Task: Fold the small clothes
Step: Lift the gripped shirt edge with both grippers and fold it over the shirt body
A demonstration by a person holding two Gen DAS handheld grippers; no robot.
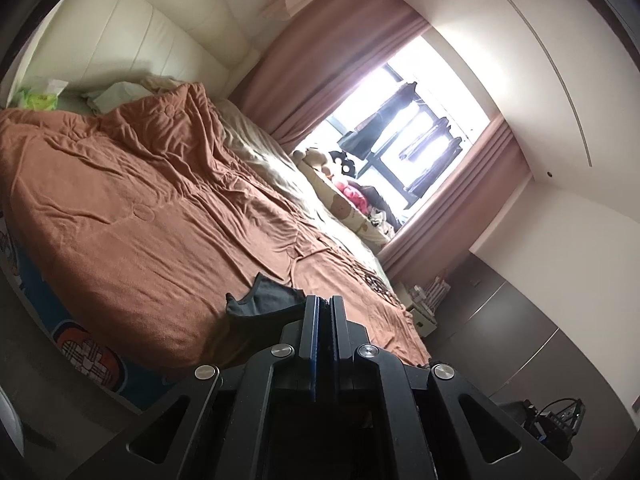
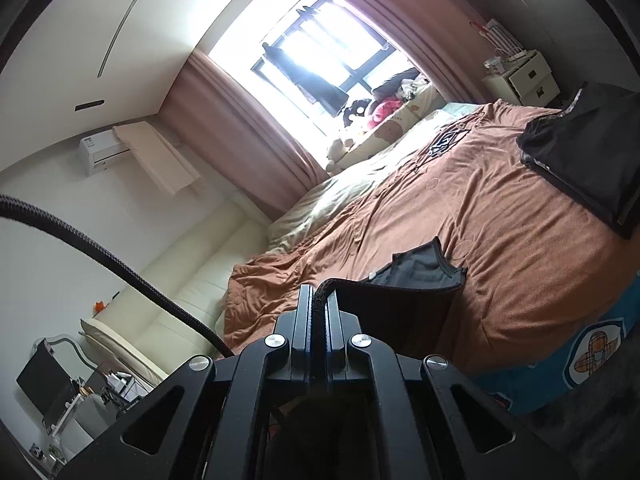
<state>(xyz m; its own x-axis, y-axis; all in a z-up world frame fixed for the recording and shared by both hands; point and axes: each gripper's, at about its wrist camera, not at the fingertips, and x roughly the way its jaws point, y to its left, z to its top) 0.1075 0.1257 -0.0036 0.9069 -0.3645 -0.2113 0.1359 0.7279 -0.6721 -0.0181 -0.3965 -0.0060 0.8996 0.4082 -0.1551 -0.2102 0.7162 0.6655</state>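
No text, label, brand or number is legible in either view; the mark on the air conditioner [image 2: 105, 153] is too small to read.

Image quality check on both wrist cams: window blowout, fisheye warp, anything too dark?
Left wrist: window blown out to white, bedspread evenly lit, straight ceiling lines bow, dark garment shows little detail. Right wrist: window also clipped with glare on the curtain, heavy edge warp and black vignette corners, garment near the fingers sharp but underexposed.
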